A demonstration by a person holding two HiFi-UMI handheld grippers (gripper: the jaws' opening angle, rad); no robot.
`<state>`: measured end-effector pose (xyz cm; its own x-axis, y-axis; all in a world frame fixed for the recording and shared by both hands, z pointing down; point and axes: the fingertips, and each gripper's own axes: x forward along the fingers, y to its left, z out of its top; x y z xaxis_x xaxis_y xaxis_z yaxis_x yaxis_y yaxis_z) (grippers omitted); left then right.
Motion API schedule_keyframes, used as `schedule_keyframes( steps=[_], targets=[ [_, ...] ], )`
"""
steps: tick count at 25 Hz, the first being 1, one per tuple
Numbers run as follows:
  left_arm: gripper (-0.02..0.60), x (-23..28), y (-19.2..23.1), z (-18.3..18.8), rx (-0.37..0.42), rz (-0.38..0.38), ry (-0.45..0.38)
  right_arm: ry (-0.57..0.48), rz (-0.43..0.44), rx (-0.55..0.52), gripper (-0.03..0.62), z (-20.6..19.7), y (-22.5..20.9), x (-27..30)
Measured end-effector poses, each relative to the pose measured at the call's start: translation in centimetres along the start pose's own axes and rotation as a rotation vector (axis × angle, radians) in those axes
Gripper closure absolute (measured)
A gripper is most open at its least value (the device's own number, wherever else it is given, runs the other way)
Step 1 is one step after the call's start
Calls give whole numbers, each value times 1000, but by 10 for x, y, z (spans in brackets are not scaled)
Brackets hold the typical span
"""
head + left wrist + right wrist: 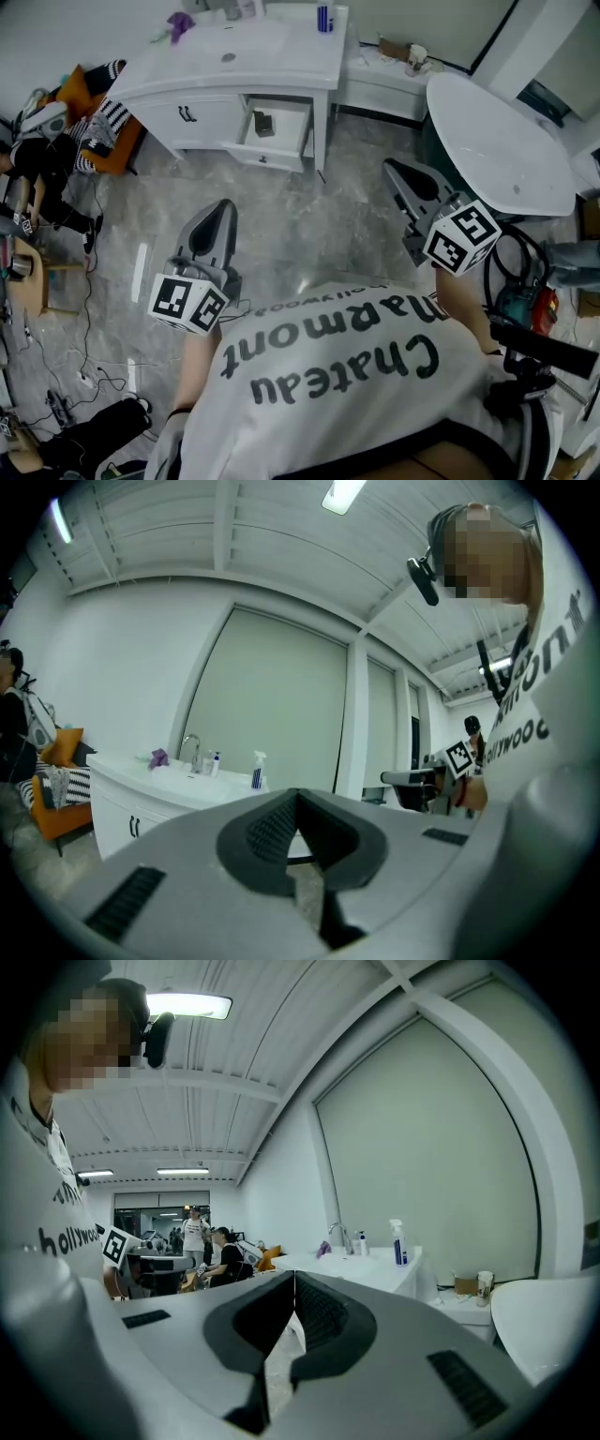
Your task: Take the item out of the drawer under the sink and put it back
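A white sink cabinet (234, 58) stands at the far end of the marble floor, some way ahead of me. Its right-hand drawer (305, 131) is pulled open, and a small dark item (263, 123) lies inside it. My left gripper (223, 206) is held level over the floor and points toward the cabinet, jaws shut and empty. My right gripper (390, 167) is off to the right, also shut with nothing in it. In the left gripper view the shut left gripper (297, 795) faces the cabinet (141, 794). In the right gripper view the right gripper (293, 1279) faces the basin (356, 1265).
A white oval tub (506, 141) stands at the right, with a low white shelf (384, 82) and a cup (416, 58) beside the cabinet. A spray bottle (324, 17) stands on the counter. A seated person (52, 155) and cables (84, 361) are at the left.
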<state>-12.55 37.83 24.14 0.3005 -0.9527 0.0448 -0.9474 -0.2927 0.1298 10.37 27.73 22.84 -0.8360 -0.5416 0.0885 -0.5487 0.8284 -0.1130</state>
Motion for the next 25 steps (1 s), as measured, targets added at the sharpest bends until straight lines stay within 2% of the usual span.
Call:
schedule_keyframes(
  steps=[12, 19, 25],
  targets=[
    [572, 0, 14, -13, -16, 30, 32, 18, 51, -1, 582, -3, 3, 37],
    [572, 15, 18, -17, -33, 52, 33, 33, 62, 30, 583, -12, -7, 48],
    [572, 33, 36, -16, -31, 82, 49, 38, 104, 47, 582, -12, -17, 80]
  ],
)
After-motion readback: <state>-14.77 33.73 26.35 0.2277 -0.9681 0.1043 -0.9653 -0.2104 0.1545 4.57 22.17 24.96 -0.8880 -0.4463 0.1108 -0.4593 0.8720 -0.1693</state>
